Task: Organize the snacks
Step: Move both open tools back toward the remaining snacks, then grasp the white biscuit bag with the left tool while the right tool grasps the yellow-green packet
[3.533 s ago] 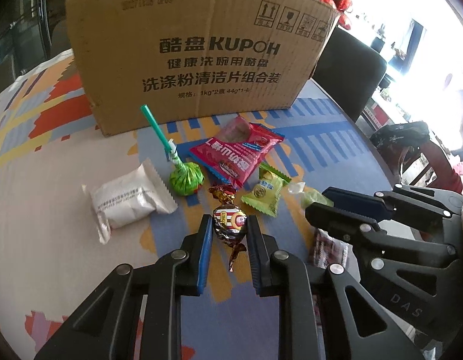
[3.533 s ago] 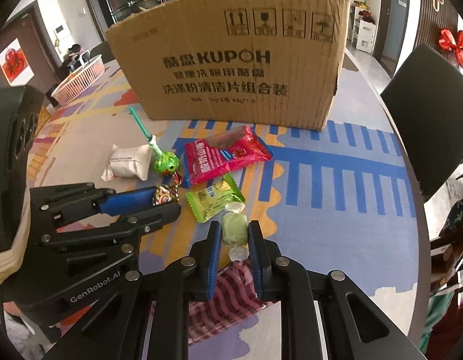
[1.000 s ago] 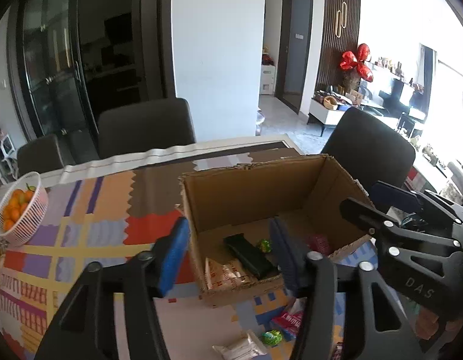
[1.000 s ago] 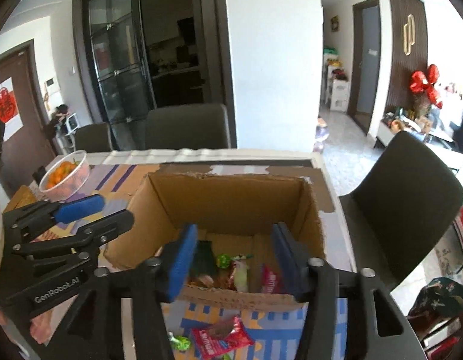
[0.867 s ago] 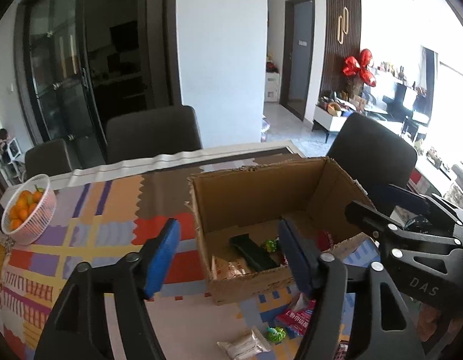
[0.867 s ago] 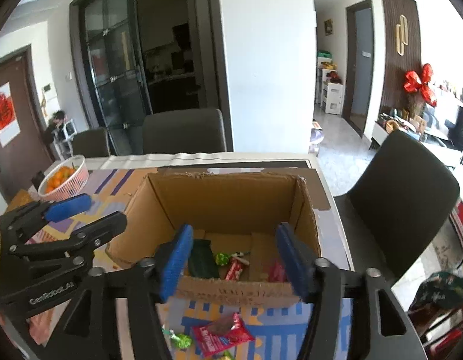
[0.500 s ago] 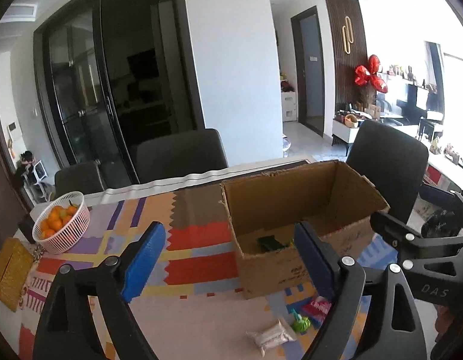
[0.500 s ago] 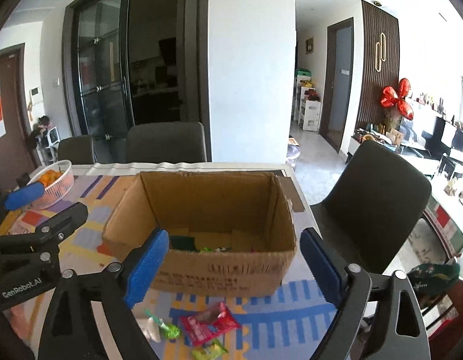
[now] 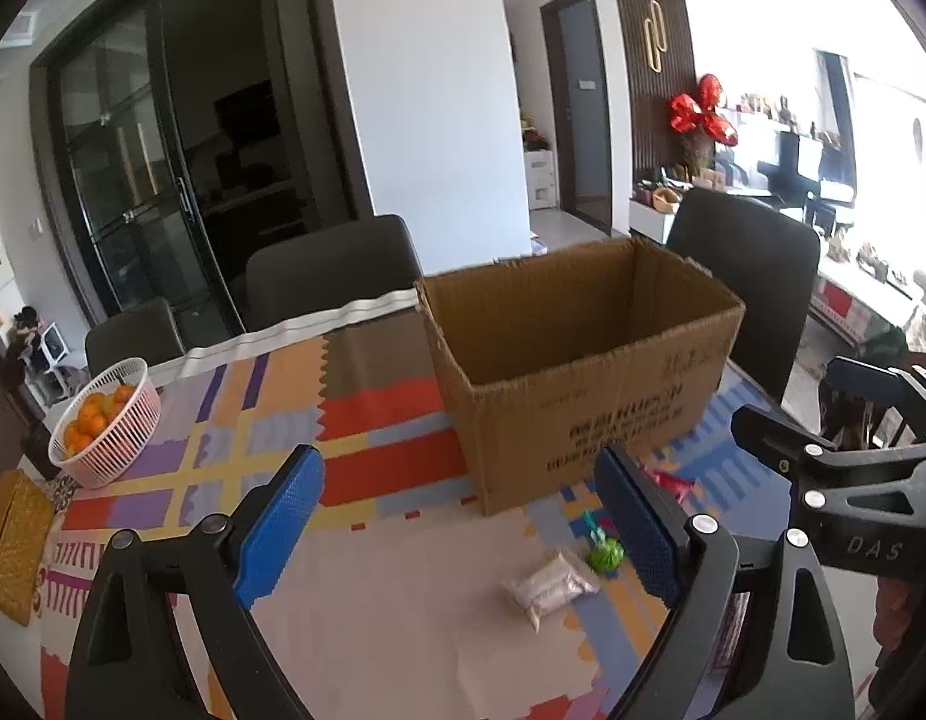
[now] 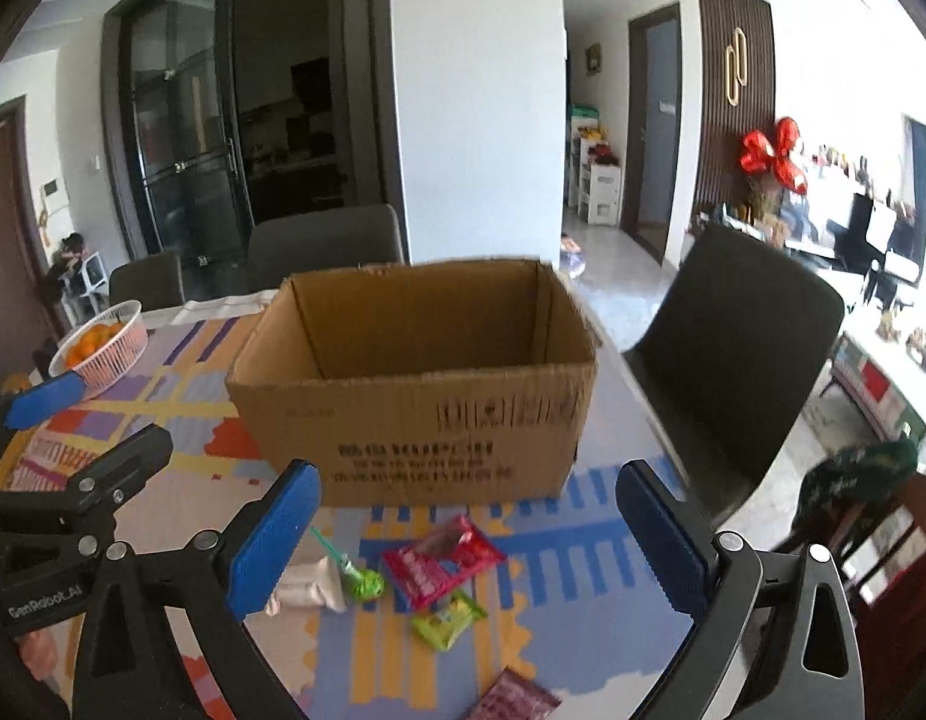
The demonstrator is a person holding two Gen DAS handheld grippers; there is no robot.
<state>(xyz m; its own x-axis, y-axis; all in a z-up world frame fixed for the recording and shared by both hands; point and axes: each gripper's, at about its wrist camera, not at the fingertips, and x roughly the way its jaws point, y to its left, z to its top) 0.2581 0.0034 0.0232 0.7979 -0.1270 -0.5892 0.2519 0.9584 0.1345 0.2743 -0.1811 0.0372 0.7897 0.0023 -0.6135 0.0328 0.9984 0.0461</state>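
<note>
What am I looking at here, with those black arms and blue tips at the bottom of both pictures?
No robot: a person holds a two-finger clamp in each hand, and each clamp carries a wide-angle camera looking forward along its fingers. One picture comes from the left gripper, the other from the right gripper; each also catches the other clamp at its side.

Both have just been opening, and now stand wide open with nothing between the blue pads.

Ahead on the patterned table stands an open cardboard box. In front of it lie loose snacks: a white packet, a green lollipop, a red packet, a small green packet and a striped wrapper. A basket of oranges sits far left, with dark chairs around.
</note>
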